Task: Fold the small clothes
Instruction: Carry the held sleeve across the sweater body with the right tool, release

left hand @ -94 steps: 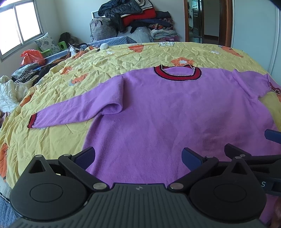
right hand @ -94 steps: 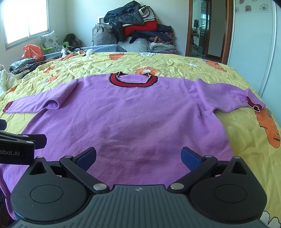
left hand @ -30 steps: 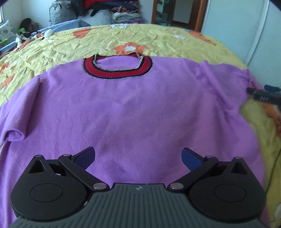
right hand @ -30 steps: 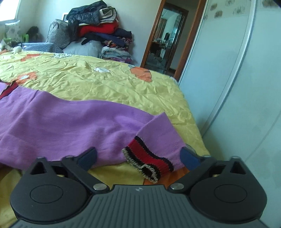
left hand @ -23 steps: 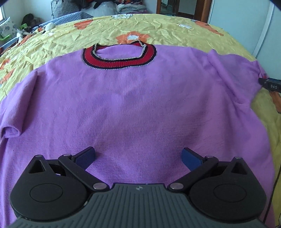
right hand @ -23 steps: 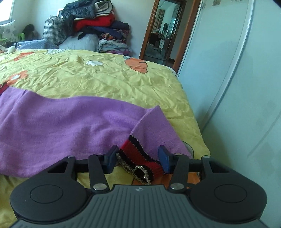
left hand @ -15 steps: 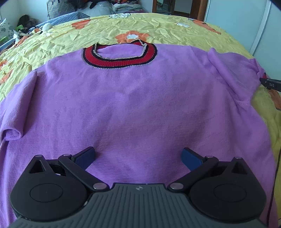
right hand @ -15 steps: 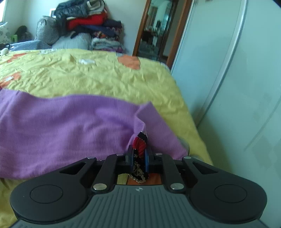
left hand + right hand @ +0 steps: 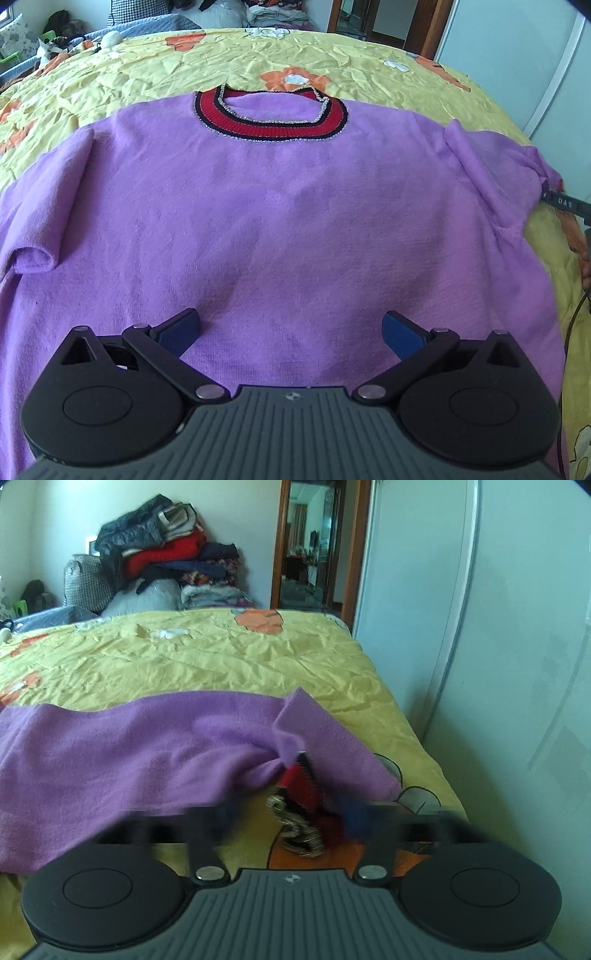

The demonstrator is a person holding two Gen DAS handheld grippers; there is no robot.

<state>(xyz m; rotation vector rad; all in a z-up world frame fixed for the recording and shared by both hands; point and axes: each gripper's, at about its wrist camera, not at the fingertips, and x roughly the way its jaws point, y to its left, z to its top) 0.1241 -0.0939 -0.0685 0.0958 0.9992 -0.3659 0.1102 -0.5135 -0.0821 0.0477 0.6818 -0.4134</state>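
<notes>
A purple sweater [image 9: 280,221] with a red and black collar [image 9: 269,125] lies flat on the yellow bed cover [image 9: 258,55]. My left gripper [image 9: 291,332] is open over the sweater's lower front. In the right wrist view the right sleeve [image 9: 147,753] ends in a red and black cuff [image 9: 303,786]. My right gripper [image 9: 291,819] is at that cuff; its fingers are blurred by motion and stand apart on either side of it. The right gripper also shows at the right edge of the left wrist view [image 9: 565,203].
A pile of clothes and bags [image 9: 162,565] stands beyond the bed's far end. A white wardrobe door [image 9: 498,646] runs along the bed's right side, next to a doorway [image 9: 310,546]. The sweater's left sleeve [image 9: 33,236] is folded at its end.
My right gripper closed on the red cuff half a second ago; now its fingers have spread apart again and blur. The left gripper has barely moved.
</notes>
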